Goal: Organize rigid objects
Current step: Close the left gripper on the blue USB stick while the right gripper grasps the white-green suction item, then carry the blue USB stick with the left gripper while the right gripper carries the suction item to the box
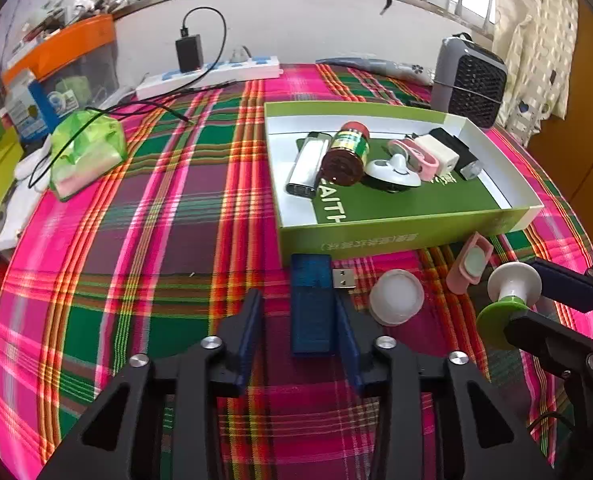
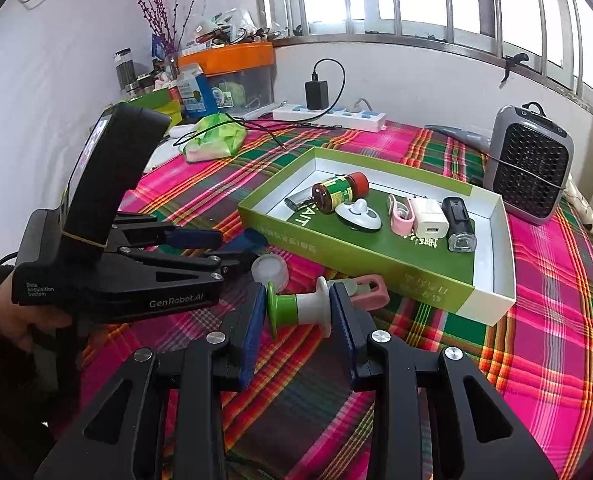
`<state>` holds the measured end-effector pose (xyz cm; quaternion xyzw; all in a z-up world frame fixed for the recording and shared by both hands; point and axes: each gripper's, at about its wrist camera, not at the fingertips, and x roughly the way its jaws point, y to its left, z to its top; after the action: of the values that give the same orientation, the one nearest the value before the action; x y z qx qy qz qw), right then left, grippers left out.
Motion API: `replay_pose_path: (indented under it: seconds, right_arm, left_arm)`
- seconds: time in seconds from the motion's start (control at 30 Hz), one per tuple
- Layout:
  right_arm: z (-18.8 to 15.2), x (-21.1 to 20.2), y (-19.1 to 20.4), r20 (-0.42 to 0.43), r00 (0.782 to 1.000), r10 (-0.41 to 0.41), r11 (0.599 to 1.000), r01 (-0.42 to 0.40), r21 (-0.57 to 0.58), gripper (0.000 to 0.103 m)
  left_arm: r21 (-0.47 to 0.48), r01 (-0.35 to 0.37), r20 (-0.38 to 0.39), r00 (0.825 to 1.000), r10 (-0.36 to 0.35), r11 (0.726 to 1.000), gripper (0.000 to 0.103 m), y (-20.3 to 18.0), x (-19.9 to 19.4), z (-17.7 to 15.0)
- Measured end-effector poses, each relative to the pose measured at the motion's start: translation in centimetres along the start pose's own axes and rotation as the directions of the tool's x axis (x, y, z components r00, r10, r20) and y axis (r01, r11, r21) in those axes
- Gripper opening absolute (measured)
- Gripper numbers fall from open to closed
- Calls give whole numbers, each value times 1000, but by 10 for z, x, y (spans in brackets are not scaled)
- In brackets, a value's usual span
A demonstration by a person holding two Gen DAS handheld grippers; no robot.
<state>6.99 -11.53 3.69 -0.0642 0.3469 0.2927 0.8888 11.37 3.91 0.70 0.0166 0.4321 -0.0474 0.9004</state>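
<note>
Blue USB stick (image 1: 311,304) lies on the plaid cloth (image 1: 136,240), between the left gripper (image 1: 298,322) jaws, just before the green box (image 1: 396,232).
Left jaws: right pad touching stick, left pad apart. Right gripper (image 2: 298,312) clamps the green-white spool (image 2: 296,308).

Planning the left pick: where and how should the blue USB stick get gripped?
Grip the blue USB stick across its long flat sides, mid-body, coming from above and from the near end. It lies flat on the cloth, lengthwise between the left gripper fingers, with its metal plug at the far end, so stay behind that.
</note>
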Motion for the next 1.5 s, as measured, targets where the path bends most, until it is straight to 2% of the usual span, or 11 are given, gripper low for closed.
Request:
replay_pose_path:
  seconds: [0.13,0.6,1.5]
  right_arm:
    - [0,0,0,-1,1000,-2,1000,2,-1,34]
    - [0,1,0,-1,1000,-2,1000,2,-4,34]
    - [-7,-10,4,7,1000,-20,1000,20,8,34]
  left_arm:
    - [-18,8,4,1000,-8,1000,21,4,-1,-1]
    - [-33,21,10,1000,-21,999,21,5,-5,-6]
    - [-22,50,61,997,-49,998,21,0,-37,-24]
